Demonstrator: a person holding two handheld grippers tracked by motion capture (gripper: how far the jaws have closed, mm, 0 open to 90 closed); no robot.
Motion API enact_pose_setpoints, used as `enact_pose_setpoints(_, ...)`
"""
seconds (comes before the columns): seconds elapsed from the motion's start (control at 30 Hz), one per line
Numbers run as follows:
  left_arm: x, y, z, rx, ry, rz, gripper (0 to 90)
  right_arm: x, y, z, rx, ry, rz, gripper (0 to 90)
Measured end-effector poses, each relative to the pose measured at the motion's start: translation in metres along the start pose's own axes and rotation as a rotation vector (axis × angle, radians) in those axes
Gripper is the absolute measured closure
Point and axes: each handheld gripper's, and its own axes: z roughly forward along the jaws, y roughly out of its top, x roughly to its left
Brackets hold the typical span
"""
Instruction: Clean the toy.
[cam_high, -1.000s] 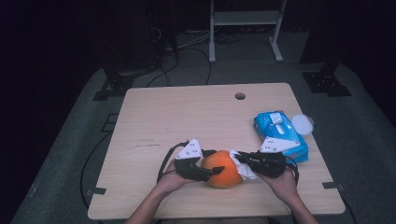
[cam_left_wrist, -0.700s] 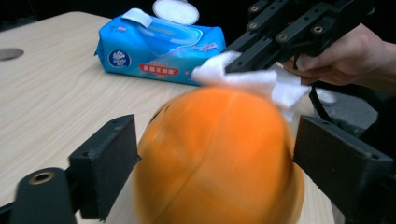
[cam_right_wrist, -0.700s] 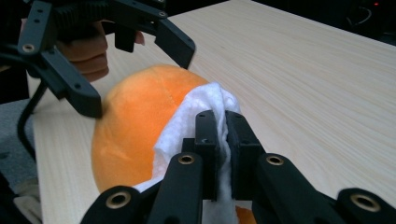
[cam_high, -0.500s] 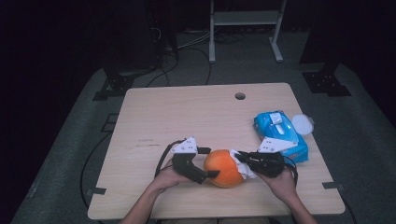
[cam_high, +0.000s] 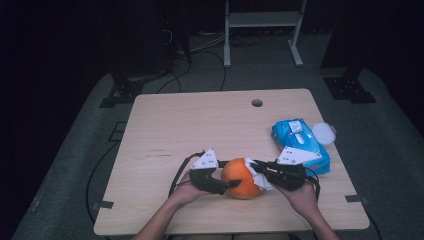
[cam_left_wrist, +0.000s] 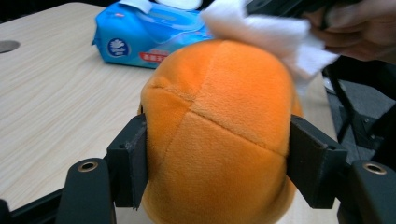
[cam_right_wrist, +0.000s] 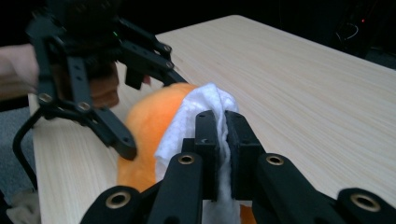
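We clamp the left gripper (cam_high: 226, 186), whose jaws have just been closing, on the orange plush ball (cam_high: 242, 178) at the table's (cam_high: 200, 120) near edge to steady it, while the right gripper (cam_high: 260, 170), pinched on a white wipe (cam_high: 259, 178), rubs its right side.

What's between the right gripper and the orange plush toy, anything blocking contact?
Only the white wipe it carries. The right gripper is shut on that wipe, which lies against the top of the orange plush toy. The left gripper, whose jaws have just been closing, clamps the toy from both sides. Nothing else intervenes.
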Motion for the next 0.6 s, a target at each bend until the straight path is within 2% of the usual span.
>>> enact_pose_setpoints(0.03, 0.0, 0.0, 0.0, 0.0, 0.0, 0.0, 30.5, 0.0, 0.0, 0.0, 0.0, 0.0, 0.0, 83.4)
enact_pose_setpoints(0.07, 0.0, -0.002, -0.001, 0.0, -0.054, 0.003, 27.7, -0.005, -0.005, 0.0, 0.005, 0.018, 0.021, 83.4)
enact_pose_setpoints(0.1, 0.0, -0.002, -0.001, 0.0, -0.054, 0.003, 25.1, -0.005, -0.005, 0.0, 0.005, 0.018, 0.021, 83.4)
enact_pose_setpoints(0.13, 0.002, -0.003, -0.002, -0.014, -0.085, -0.002, 25.1, -0.008, -0.007, 0.001, 0.012, 0.023, 0.031, 83.4)
enact_pose_setpoints(0.17, 0.005, -0.004, -0.002, -0.033, -0.096, -0.018, 17.8, -0.01, -0.01, 0.001, 0.022, 0.002, 0.021, 83.4)
enact_pose_setpoints(0.2, 0.007, -0.004, -0.002, -0.046, -0.094, -0.035, 17.8, -0.01, -0.01, 0.001, 0.022, 0.002, 0.021, 83.4)
enact_pose_setpoints(0.23, 0.01, -0.004, -0.001, -0.051, -0.076, -0.052, 12.7, -0.011, -0.011, 0.001, 0.026, -0.004, 0.023, 83.4)
enact_pose_setpoints(0.27, 0.013, -0.004, 0.002, -0.036, -0.042, -0.062, 4.5, -0.015, -0.013, -0.001, 0.023, -0.006, 0.036, 83.4)
enact_pose_setpoints(0.3, 0.014, -0.005, 0.004, -0.03, -0.041, -0.071, 4.5, -0.015, -0.013, -0.001, 0.023, -0.006, 0.036, 83.4)
enact_pose_setpoints(0.33, 0.015, -0.007, 0.01, -0.032, -0.072, -0.086, 5.6, -0.015, -0.014, -0.002, 0.021, -0.007, 0.046, 83.4)
enact_pose_setpoints(0.37, 0.015, -0.007, 0.01, -0.032, -0.072, -0.086, 10.5, -0.015, -0.014, -0.002, 0.021, -0.007, 0.046, 83.4)
enact_pose_setpoints(0.4, 0.01, -0.007, 0.012, -0.041, -0.097, -0.062, 17.6, -0.013, -0.013, -0.003, 0.024, -0.023, 0.036, 83.3)
enact_pose_setpoints(0.43, 0.01, -0.007, 0.012, -0.041, -0.097, -0.062, 21.7, -0.013, -0.013, -0.003, 0.024, -0.023, 0.036, 83.3)
enact_pose_setpoints(0.47, 0.004, -0.005, 0.012, -0.044, -0.066, -0.031, 21.7, -0.012, -0.012, -0.003, 0.021, -0.024, 0.039, 83.4)
enact_pose_setpoints(0.5, 0.002, -0.003, 0.011, -0.039, -0.055, -0.02, 28.2, -0.012, -0.01, -0.005, 0.006, -0.022, 0.051, 83.5)
enact_pose_setpoints(0.6, -0.001, 0.004, 0.007, -0.026, -0.031, -0.022, 34.2, -0.007, -0.003, -0.009, -0.041, 0.011, 0.059, 83.6)
